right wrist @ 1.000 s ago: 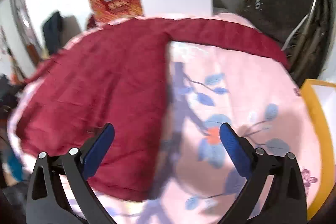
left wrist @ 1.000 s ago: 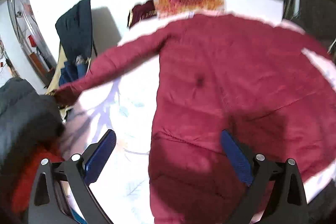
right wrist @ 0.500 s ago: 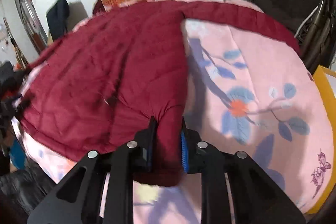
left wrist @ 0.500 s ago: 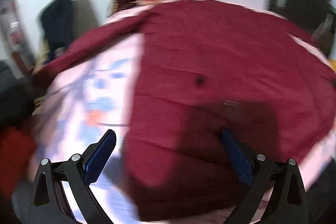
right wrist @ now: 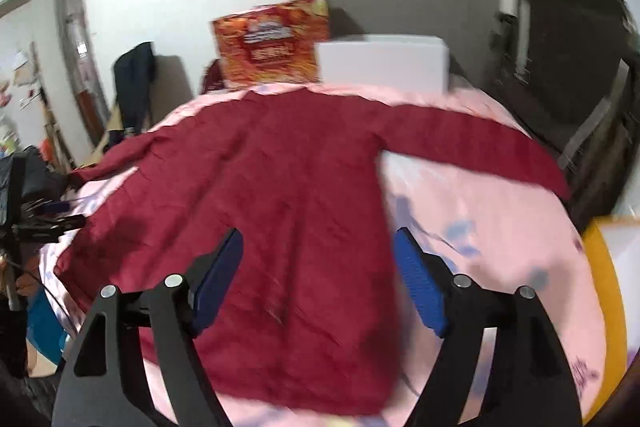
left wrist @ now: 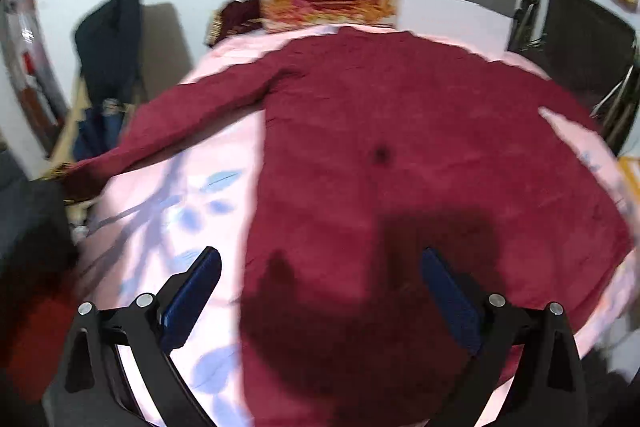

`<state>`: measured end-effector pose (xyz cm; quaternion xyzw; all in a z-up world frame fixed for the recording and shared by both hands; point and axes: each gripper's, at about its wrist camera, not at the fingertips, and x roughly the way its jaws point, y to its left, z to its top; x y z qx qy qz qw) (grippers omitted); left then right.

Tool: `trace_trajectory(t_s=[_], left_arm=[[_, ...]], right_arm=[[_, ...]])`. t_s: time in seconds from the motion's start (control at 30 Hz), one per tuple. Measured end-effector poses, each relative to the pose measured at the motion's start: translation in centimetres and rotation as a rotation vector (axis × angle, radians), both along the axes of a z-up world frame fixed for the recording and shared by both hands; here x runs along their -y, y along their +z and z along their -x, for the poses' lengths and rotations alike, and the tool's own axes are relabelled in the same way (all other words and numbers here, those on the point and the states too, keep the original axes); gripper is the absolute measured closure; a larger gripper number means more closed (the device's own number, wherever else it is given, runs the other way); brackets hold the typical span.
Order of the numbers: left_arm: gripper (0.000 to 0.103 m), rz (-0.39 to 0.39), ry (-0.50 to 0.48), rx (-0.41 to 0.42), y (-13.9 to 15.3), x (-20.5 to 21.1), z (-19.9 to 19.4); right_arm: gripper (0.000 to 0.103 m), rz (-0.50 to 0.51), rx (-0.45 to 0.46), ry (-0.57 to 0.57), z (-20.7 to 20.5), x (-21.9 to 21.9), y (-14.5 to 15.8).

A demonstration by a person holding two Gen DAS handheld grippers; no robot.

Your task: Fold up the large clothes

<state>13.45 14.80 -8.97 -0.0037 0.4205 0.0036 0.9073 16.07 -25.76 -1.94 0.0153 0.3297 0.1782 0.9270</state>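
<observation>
While the maroon coat point(left wrist: 400, 155) lies spread flat, sleeves outstretched, on the pink floral bedsheet point(left wrist: 192, 187), the left gripper point(left wrist: 320, 291) and right gripper point(right wrist: 318, 267) hover above its lower hem, both spread wide and empty.

Item I have in view: one coat point(left wrist: 380, 155), dark red, long-sleeved, quilted-looking cloth. State: unfolded, spread flat with both sleeves out to the sides. Pose: hem toward me, collar end at the far side. On the left wrist view I see a small dark spot at mid-body and a shadow over the near part. On the right wrist view I see the coat point(right wrist: 288, 211) whole, its right sleeve stretched far out, cuff at the edge.
</observation>
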Motion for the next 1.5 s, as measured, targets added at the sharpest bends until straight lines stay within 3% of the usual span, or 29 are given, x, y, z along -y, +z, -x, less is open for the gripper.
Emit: trace_trajectory(t_s=[0.07,0.2,0.33,0.43,0.53,0.6,0.87,1.1,1.2,1.33,1.5], left_arm=[[0.003,0.024,-0.023,0.01,0.5,1.0,-2.0],[0.003,-0.013,0.022,-0.007,0.3,2.8,-7.5],[0.003,-0.038,0.092,-0.039,-1.8,2.8,-12.7],[0.003,-0.017,0.123,-0.127,-5.2,1.9,-15.4],[0.003,0.034,0.122,-0.1,-5.8,1.1,-15.1],[0.003,0.034,0.12,-0.092,-5.9,1.1,-14.5],[0.003,0.033,0.126,-0.07,-6.0,1.4,-12.1],[0.003,0.012,0.151,-0.087,-5.8,1.8,-11.6],[0.003,0.013,0.151,-0.082,-5.9,1.7,-11.5],[0.003,0.032,0.146,-0.084,-6.0,1.5,-11.5],[0.003,0.056,0.138,-0.094,-6.1,1.2,-11.7]], right_arm=[[0.025,0.013,-0.006,0.049,-1.8,-3.0,-0.2],[0.024,0.048,-0.052,0.073,-6.0,-7.2,-2.1],[0.024,0.078,-0.136,0.064,-9.7,-10.1,-5.7],[0.024,0.088,-0.208,0.084,-10.4,-11.1,-8.5],[0.019,0.052,-0.243,0.098,-10.5,-10.5,-9.5],[0.009,0.026,-0.247,0.095,-10.2,-9.5,-9.4],[0.009,-0.024,-0.278,0.052,-7.6,-4.0,-10.0],[0.006,0.079,-0.211,-0.002,-3.8,0.0,-9.9],[0.005,0.149,-0.233,-0.114,-3.8,2.2,-9.9],[0.005,0.045,-0.185,-0.2,-4.1,5.4,-7.0],[0.005,-0.07,-0.036,-0.159,-5.4,4.5,-0.2]])
